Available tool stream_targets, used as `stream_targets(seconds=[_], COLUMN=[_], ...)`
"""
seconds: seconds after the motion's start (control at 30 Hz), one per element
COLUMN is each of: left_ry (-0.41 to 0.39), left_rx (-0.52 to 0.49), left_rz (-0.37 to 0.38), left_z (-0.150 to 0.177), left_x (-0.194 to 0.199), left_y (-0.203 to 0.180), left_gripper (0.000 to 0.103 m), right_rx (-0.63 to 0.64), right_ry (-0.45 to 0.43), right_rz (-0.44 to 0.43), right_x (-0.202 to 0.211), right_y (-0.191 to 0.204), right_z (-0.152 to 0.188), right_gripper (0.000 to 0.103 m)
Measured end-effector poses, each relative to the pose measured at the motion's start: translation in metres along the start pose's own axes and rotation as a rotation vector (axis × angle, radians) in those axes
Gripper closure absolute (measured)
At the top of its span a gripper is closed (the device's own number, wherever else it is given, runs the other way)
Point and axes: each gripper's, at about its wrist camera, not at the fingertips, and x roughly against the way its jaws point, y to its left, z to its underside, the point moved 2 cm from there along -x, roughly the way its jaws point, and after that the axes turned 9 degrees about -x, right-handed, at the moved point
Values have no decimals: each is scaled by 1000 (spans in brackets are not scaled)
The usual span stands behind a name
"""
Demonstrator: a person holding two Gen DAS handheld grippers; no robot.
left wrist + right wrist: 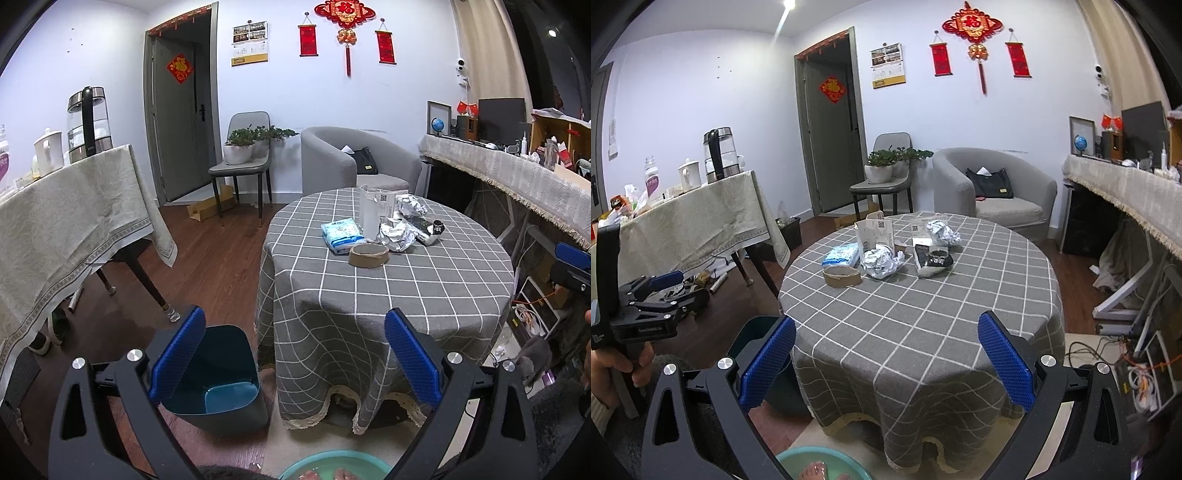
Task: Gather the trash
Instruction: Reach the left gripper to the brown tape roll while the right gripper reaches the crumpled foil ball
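Note:
On the round table with a grey checked cloth (406, 280) (923, 306) lies trash: two crumpled foil balls (397, 232) (882, 262), a blue-white tissue pack (341, 234) (842, 255), a brown tape roll (368, 255) (842, 277), a black-silver wrapper (428, 229) (931, 258) and clear plastic packaging (373, 212) (875, 230). A dark bin (218, 380) (757, 339) stands on the floor at the table's left. My left gripper (295, 354) hangs open and empty in front of the table, above the bin. My right gripper (886, 362) is open and empty at the table's near edge.
A cloth-covered side table (66, 229) with a kettle (88, 122) stands left. Behind are a chair with plants (243, 147) and a grey armchair (351, 158). A long desk (517, 177) runs along the right. A green basin with feet (820, 467) sits below.

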Motion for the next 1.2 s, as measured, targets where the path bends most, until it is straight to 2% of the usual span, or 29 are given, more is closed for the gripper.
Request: stream_targets(seconds=[0.17,0.23,0.4,0.5,0.67,0.8,0.93,1.2], left_ry=[9,14,10,16,30,46,62,104], left_rx=[24,30,10,8,-3,-5,-9,-12], left_rz=[37,55,88,118,174,219,269,349], left_z=[-6,-9,-19,-25,-33,-39,-43,-44], left_x=[-14,-23,-44,-61,-88,-115,-136,-176], left_y=[-3,-6,-19,-25,-34,-38,-41,-44], left_gripper=[7,10,11,13,18,20,26,31], right_rx=[-2,4,23,27,14,17,4,-11], right_ry=[32,50,81,105,146,188,234,312], right_rz=[-21,-45,-89,-119,-157,-166,-184,-201], right_x=[-14,-24,-45,-61,-89,-111,-135,-177], right_y=[-1,0,2,2,-2,-5,-10,-20], right_z=[-8,-12,-23,-30,-39,-44,-49,-54], right_gripper=[4,10,11,18,20,26,26,26])
